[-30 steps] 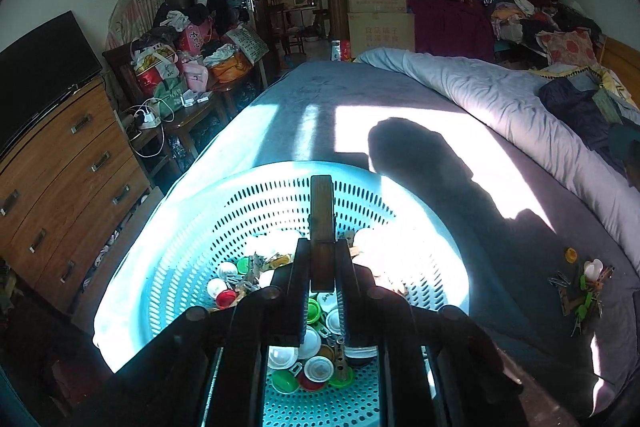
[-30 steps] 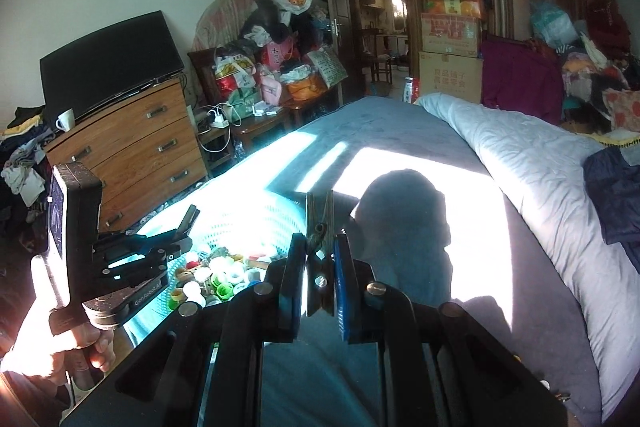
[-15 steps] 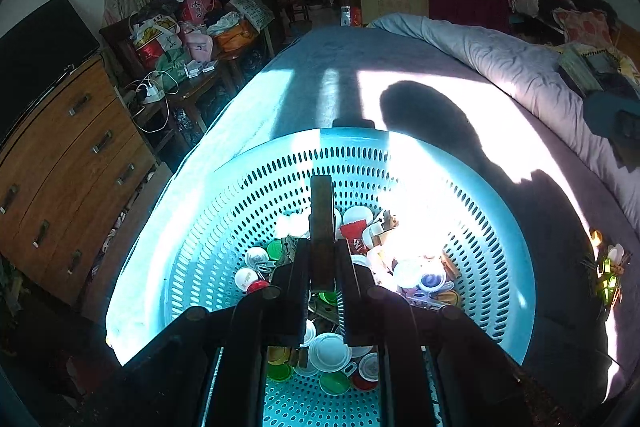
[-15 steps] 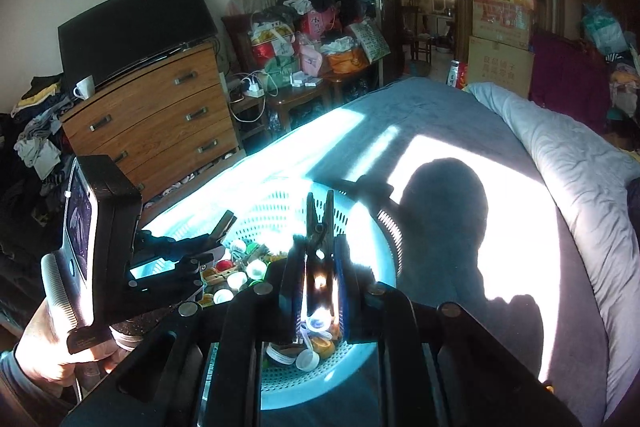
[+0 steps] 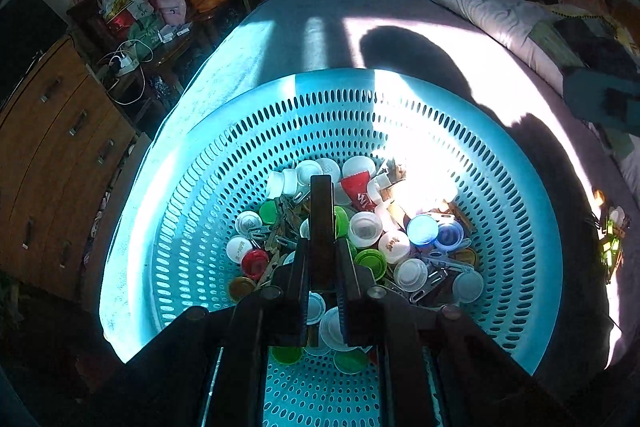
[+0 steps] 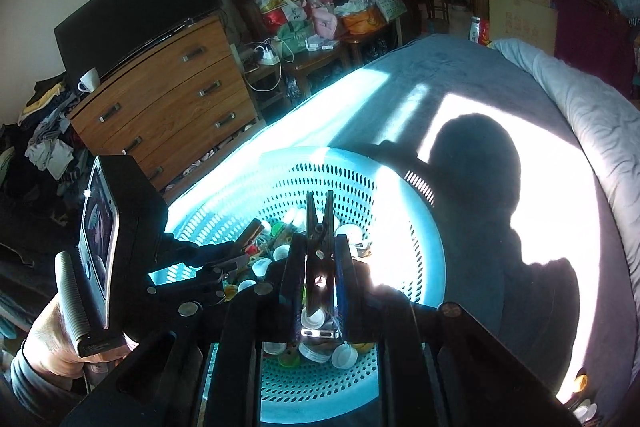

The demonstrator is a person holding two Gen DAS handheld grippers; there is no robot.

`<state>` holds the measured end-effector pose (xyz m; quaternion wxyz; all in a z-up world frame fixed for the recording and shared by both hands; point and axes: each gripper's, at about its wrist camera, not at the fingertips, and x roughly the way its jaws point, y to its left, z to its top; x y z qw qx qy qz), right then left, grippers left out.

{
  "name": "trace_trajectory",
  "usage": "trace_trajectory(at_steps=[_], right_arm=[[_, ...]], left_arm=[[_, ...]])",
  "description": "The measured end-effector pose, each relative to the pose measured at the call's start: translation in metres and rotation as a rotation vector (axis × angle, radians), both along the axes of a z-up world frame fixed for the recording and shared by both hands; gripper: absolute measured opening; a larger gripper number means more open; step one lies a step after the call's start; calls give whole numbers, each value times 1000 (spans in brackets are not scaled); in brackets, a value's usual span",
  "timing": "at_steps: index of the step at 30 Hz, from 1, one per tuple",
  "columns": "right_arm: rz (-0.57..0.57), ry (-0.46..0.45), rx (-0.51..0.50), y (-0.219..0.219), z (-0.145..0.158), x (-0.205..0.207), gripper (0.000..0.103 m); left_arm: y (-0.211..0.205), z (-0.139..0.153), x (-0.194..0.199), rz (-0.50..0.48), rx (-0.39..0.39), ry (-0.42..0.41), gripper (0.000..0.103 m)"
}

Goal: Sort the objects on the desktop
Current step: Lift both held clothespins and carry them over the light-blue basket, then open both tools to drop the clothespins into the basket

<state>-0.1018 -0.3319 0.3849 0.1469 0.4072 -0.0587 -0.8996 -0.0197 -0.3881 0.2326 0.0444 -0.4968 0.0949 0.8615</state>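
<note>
A turquoise perforated basket [image 5: 500,163] sits on the bed and holds many bottle caps [image 5: 366,229], clips and small items. My left gripper [image 5: 322,259] is shut on a dark flat wooden piece [image 5: 321,211] and hangs over the basket's middle. My right gripper [image 6: 319,267] is shut on a wooden clothespin [image 6: 319,223], above the near part of the same basket [image 6: 416,227]. The left gripper [image 6: 240,243] shows at the left of the right wrist view.
The basket lies on a grey-blue bed sheet [image 6: 460,75] with a rolled duvet [image 6: 592,131] at the right. A small pile of clips and caps [image 5: 610,243] lies on the bed right of the basket. A wooden dresser [image 6: 168,107] stands to the left.
Both grippers have moved forward and tipped down over the basket, which now fills more of each view. Each keeps hold of its piece.
</note>
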Motion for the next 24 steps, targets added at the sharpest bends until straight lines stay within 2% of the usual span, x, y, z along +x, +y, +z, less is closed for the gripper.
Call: trace_trajectory(at_steps=[10,20,22,24], right_arm=[[23,-51,8,-5,-20,-8,13],[34,-61,14,-9,-27,-14,16],[28,-53,19,-9,-26,-14,19],[26,-45,19,-8,-24,-11,28]], left_arm=[[-3,-26,-7,-5,5,-56,12],[-12,-32,-13,26,-10,-62,13],[-14,-32,-13,38,-23,-57,35],[-14,-30,-11,40,-35,-42,39]])
